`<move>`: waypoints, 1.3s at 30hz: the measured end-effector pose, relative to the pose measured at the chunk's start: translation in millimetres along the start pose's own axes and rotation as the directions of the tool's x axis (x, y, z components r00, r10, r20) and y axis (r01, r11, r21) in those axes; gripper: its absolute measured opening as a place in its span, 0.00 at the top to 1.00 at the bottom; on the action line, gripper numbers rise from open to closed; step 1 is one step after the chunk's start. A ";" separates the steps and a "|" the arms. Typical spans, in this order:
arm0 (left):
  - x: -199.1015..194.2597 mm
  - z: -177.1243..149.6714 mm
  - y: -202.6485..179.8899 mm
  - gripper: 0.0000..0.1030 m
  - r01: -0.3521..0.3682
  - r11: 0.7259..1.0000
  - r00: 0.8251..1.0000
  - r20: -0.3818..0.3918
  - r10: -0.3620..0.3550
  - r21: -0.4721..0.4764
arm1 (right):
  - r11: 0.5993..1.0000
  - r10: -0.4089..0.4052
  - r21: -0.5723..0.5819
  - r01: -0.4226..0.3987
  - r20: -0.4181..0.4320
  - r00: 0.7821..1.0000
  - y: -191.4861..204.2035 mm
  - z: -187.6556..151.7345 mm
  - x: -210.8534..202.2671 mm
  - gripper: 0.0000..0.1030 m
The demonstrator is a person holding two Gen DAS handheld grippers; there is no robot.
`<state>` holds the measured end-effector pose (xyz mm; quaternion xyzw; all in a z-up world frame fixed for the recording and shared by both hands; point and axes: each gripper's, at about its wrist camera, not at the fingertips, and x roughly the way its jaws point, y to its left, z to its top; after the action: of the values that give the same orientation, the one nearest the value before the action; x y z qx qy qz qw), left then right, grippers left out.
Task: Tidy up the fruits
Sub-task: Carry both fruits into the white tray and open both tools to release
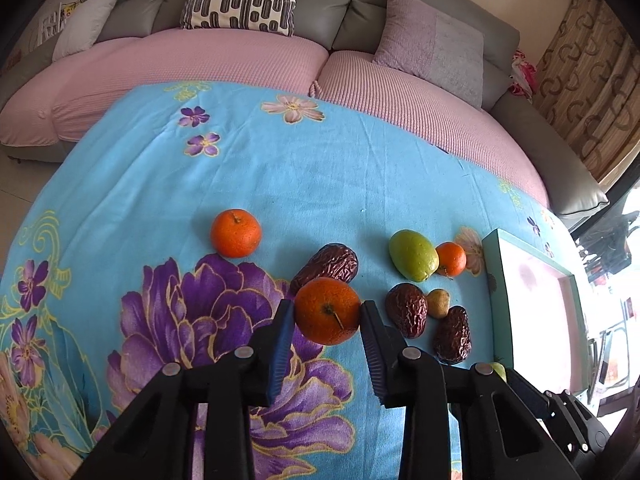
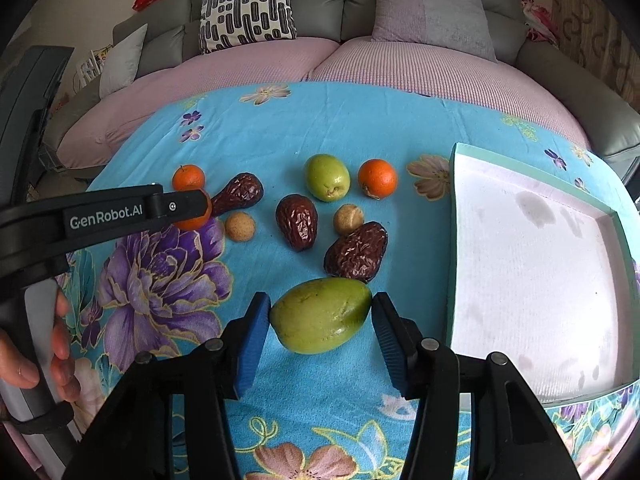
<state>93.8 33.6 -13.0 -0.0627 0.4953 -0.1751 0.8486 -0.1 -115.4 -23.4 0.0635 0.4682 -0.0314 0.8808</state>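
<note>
Orange tangerine [image 2: 196, 216] half hidden | left gripper [image 2: 192, 206] covers it

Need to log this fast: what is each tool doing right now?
Left tool: closed on an orange.
Right tool: closed on a green fruit.

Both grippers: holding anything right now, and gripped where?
Left gripper holds an orange, pads on its two opposite sides, stem facing the camera. Right gripper holds a green fruit lengthwise, pads at its two ends.

Black tool [image 2: 320, 320] frames, blue ribbed pads [image 2: 252, 344], silver pivot screws, white "GenRobot.AI" lettering.
</note>
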 end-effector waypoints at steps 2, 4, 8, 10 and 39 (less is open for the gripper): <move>-2.6 2.8 -2.5 0.65 0.005 1.000 1.000 0.017 -0.005 0.004 | 1.000 -0.011 0.014 0.011 0.019 1.000 -4.4 3.2 -5.0 0.48; -6.8 5.0 -5.8 0.65 0.009 1.000 0.999 0.034 -0.009 0.013 | 0.999 -0.022 0.029 0.021 0.033 0.999 -9.6 6.7 -8.4 0.48; -14.5 7.6 -16.5 0.65 0.025 0.999 0.998 0.056 -0.027 0.039 | 0.997 -0.060 0.055 0.057 0.048 0.997 -22.8 14.1 -11.9 0.48; -17.2 9.0 -26.2 0.65 0.035 0.997 0.997 0.064 -0.039 0.062 | 0.993 -0.093 0.085 0.088 0.059 0.994 -35.7 20.1 -14.8 0.48; 67.4 -31.3 -239.3 0.65 0.183 0.814 0.983 -0.098 -0.155 0.551 | 0.743 -0.424 0.515 0.427 -0.132 0.896 -247.3 16.0 -14.3 0.47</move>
<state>40.8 -211.3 -16.9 0.1480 0.4356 -0.3880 0.7986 -23.3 -362.5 -23.1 0.1965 0.4457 -0.3596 0.7959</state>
